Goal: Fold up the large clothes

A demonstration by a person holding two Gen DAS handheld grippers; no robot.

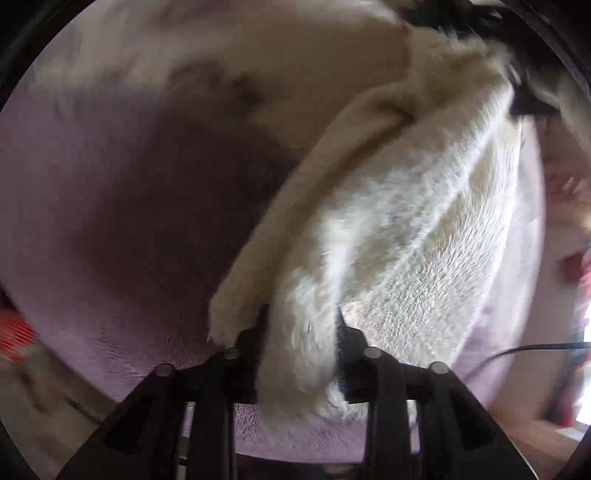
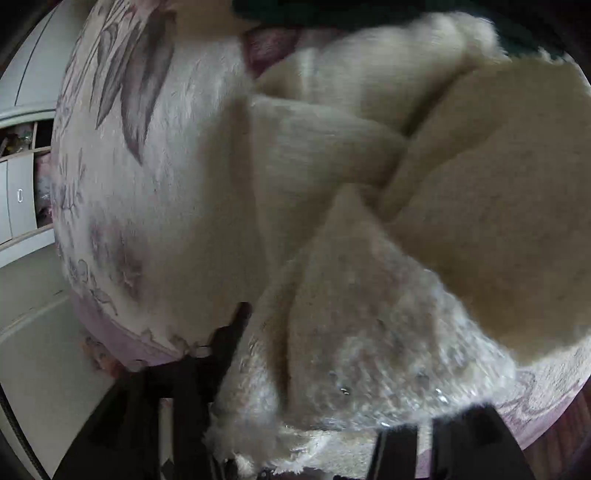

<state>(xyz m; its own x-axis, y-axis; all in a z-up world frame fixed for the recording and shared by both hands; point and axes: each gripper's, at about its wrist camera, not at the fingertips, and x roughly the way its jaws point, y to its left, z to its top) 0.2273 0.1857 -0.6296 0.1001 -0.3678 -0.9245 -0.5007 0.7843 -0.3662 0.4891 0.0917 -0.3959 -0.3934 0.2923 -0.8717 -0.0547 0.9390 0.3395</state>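
Note:
A cream fluffy garment (image 1: 388, 229) lies in folds on a purple bed cover (image 1: 122, 206). In the left wrist view a thick fold of it runs between the fingers of my left gripper (image 1: 301, 317) and fills the gap, but the jaws stand apart and do not visibly pinch it. In the right wrist view the same garment (image 2: 424, 206) lies bunched on the floral cover (image 2: 155, 192), with its fuzzy hem draped over my right gripper (image 2: 306, 321). That gripper's left finger (image 2: 240, 317) is bare at the cloth's edge. The cloth hides the other one, and the jaws stand wide.
The bed edge curves along the bottom of both views. A black cable (image 1: 517, 349) and something red (image 1: 14, 332) lie off the bed. White cabinets (image 2: 18, 199) stand beyond pale floor (image 2: 40, 354) on the left. A dark green thing (image 2: 332, 7) sits at the far edge.

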